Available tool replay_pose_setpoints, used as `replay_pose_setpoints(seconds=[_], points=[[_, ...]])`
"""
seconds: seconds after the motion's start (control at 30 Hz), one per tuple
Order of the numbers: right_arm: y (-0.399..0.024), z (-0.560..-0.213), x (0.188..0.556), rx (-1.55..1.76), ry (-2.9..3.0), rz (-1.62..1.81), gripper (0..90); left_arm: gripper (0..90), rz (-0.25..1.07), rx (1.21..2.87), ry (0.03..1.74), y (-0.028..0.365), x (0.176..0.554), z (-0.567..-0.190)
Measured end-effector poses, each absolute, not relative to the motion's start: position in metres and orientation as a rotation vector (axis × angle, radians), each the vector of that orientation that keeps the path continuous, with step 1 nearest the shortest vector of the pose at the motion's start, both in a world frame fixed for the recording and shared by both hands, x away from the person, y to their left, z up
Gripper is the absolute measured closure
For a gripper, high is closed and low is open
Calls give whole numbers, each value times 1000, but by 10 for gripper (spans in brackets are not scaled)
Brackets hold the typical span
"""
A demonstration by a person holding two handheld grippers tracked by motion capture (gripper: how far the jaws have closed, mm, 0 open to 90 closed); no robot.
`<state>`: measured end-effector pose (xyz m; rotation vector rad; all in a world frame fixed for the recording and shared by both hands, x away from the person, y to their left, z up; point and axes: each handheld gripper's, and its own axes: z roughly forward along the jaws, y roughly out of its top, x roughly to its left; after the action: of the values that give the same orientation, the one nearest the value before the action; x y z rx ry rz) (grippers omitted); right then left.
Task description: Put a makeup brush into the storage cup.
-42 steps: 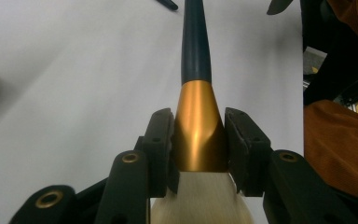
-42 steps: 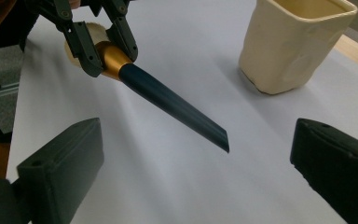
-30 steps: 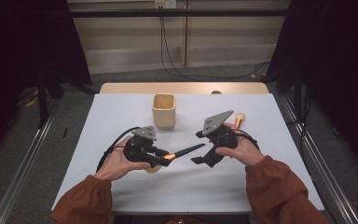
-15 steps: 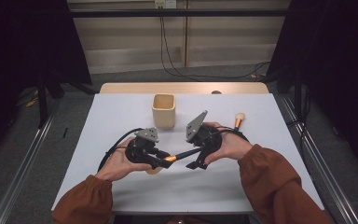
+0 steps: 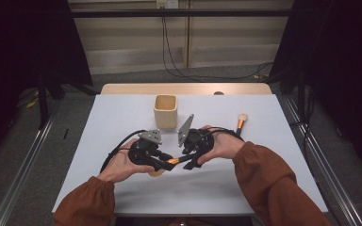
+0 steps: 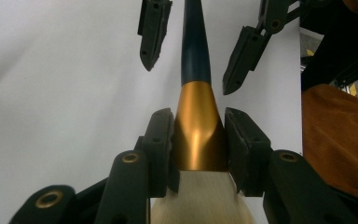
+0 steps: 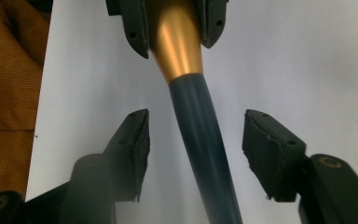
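Meanwhile left claw (image 5: 168, 162) clamps the brush (image 6: 198, 116), right claw (image 5: 188, 162) closing apart around its handle, cup (image 5: 165, 111) and apparently another brush (image 5: 241, 121) behind.

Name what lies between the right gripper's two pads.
The dark handle of the makeup brush, clear of both pads, in the right gripper view; the left gripper clamps its gold ferrule.

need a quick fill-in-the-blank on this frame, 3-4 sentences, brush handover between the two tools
1. The left tool is shut on the brush's ____ collar.
2. The right tool has just been closing; its pads flank the brush's dark ____ without touching it.
3. In the high view, a second brush lies on the table to the ____ of the beige cup.

Missing words: gold; handle; right
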<state>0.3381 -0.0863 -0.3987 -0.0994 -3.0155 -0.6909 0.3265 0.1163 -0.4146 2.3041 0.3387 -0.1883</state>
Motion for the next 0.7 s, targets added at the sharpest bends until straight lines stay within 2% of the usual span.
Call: replay_pose_setpoints(seconds=[0.33, 0.53, 0.7], points=[[-77, -398, 338, -64, -2986, -665, 636, 634, -191, 2313, 343, 115, 327, -416], [-75, -401, 340, -37, -2981, -671, 698, 633, -206, 2304, 346, 113, 326, -418], [-74, -403, 341, -33, -2975, -654, 717, 633, -196, 2317, 331, 113, 327, -418]])
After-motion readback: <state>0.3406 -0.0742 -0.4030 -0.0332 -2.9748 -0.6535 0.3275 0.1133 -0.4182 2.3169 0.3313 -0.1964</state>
